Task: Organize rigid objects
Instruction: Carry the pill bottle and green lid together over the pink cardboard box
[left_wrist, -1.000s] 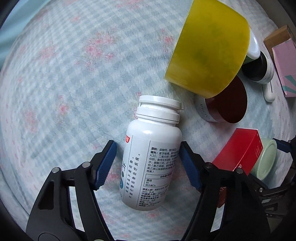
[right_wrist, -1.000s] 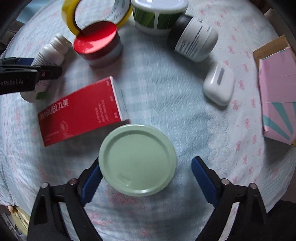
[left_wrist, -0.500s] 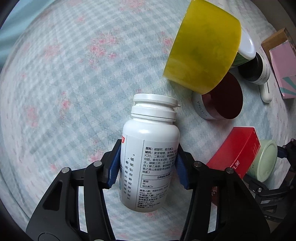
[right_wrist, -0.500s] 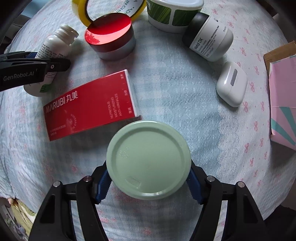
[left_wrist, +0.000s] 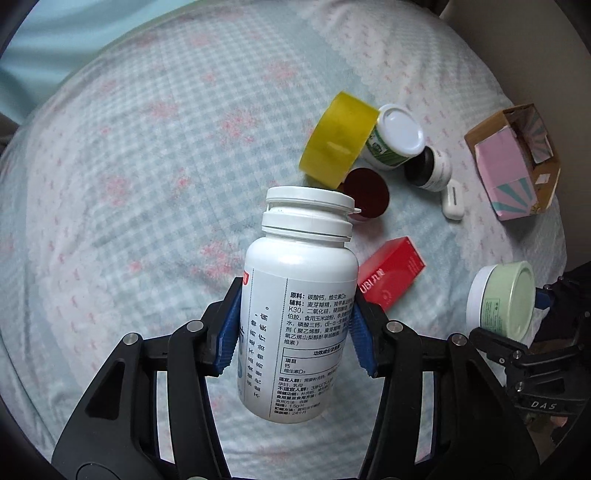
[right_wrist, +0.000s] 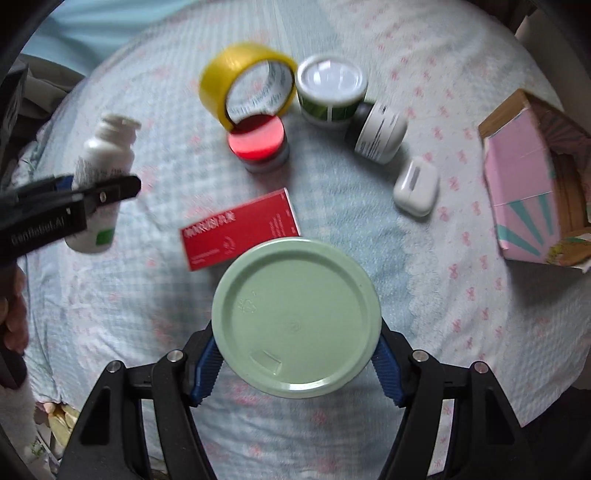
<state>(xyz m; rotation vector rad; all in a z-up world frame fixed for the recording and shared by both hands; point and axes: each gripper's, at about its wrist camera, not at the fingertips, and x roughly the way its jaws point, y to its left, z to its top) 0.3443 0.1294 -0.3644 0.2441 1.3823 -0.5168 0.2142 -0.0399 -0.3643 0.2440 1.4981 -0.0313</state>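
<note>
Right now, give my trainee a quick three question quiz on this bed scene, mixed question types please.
1. True or false: the left tool is shut on the white pill bottle.
2. What does the right tool hold? A) red box B) green-lidded jar C) earbud case
3. Fill in: the yellow tape roll leans on the ___-lidded jar.

Key:
1. True.
2. B, the green-lidded jar.
3. Red; the red-lidded jar is under its edge.
</note>
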